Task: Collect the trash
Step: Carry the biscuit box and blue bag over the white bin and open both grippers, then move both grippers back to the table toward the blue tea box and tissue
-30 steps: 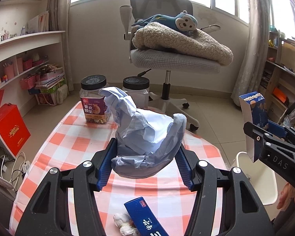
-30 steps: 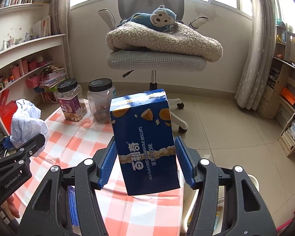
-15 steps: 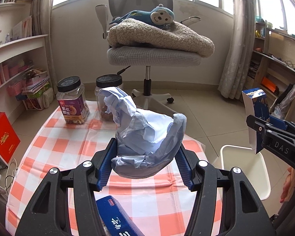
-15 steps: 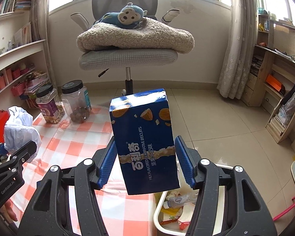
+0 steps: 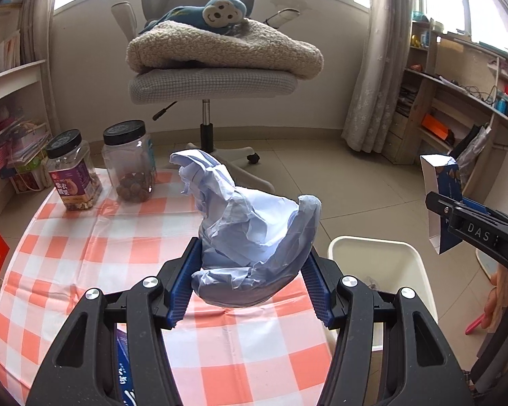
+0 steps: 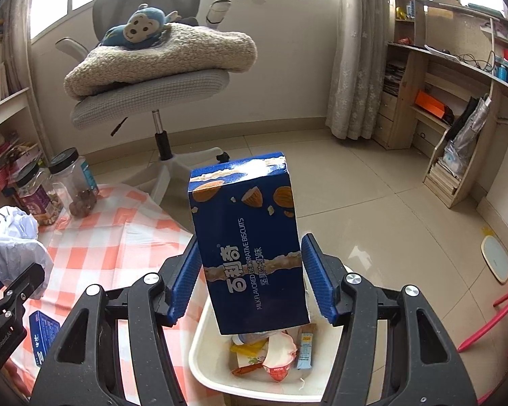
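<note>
My left gripper [image 5: 249, 286] is shut on a crumpled pale blue paper wad [image 5: 254, 237], held above the right edge of the checkered table [image 5: 84, 253]. My right gripper [image 6: 252, 279] is shut on an upright blue biscuit box [image 6: 250, 237], held over the white trash bin [image 6: 206, 365], which holds several wrappers [image 6: 274, 355]. The bin [image 5: 382, 264] also shows in the left wrist view, beside the table. The box [image 5: 442, 199] and right gripper show at the right of that view. The wad [image 6: 17, 247] shows at the left of the right wrist view.
Two black-lidded jars [image 5: 101, 165] stand at the table's far edge. A small blue box [image 6: 42, 335] lies on the table near me. An office chair [image 5: 213, 81] with a blanket and toy monkey stands behind. Shelves [image 6: 457, 108] line the right wall.
Both grippers have moved right with their loads. The biscuit box went from above the table to above the bin. The paper wad is now near the table's right edge.
</note>
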{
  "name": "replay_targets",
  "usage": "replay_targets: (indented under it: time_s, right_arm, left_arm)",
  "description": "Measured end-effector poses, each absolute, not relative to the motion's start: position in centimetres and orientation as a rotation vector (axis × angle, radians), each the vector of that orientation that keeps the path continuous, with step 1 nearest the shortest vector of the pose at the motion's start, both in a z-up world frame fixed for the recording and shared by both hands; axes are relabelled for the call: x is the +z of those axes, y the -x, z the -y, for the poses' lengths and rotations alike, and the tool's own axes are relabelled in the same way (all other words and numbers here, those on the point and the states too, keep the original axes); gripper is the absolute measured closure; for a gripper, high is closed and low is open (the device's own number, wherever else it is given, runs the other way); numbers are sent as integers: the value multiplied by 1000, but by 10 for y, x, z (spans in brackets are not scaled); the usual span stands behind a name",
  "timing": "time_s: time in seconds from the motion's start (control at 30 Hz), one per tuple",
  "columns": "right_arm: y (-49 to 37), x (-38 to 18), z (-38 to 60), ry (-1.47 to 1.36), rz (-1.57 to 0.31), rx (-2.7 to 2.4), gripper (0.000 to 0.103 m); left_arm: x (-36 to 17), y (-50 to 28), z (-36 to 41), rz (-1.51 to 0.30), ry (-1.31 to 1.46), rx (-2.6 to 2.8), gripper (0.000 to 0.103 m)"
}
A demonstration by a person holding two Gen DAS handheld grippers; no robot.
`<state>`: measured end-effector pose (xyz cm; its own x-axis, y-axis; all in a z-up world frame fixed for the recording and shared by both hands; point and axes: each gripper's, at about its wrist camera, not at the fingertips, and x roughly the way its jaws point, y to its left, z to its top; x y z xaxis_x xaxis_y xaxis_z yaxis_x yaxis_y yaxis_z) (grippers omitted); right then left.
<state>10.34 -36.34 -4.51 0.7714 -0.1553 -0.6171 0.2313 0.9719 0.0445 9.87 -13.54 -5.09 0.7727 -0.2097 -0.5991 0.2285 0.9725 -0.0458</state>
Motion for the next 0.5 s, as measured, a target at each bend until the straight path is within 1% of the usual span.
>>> replay_targets:
  time_s: [0.07,0.13,0.17,0.2,0.23,0.3,0.43,0.5]
  right_arm:
    - [-99,-45,379,-141,-655,-233,42]
    - [-93,-45,393,-157,-644,-262,34]
    - [-91,-44,400,-165,-640,-276,31]
    - [-88,-44,408,-178,-637,-289,25]
    - [-85,-44,415,-193,-632,-302,23]
    - [-80,-44,429,-222,-625,-325,23]
    - [-69,-43,457,-281,-604,-377,17]
    - [-64,-42,471,-309,-595,-398,17]
  left_arm:
    - [-51,-99,150,-649,-39,-258,46]
    - [-51,-99,165,-652,-46,-280,46]
    - [-51,-98,173,-654,-49,-292,46]
    - [-51,-98,180,-656,-51,-303,46]
    - [-52,-98,187,-659,-53,-314,46]
    - [-52,-97,202,-666,-56,-336,46]
    - [-53,-94,232,-680,-66,-379,45]
    - [-53,-92,248,-685,-72,-404,45]
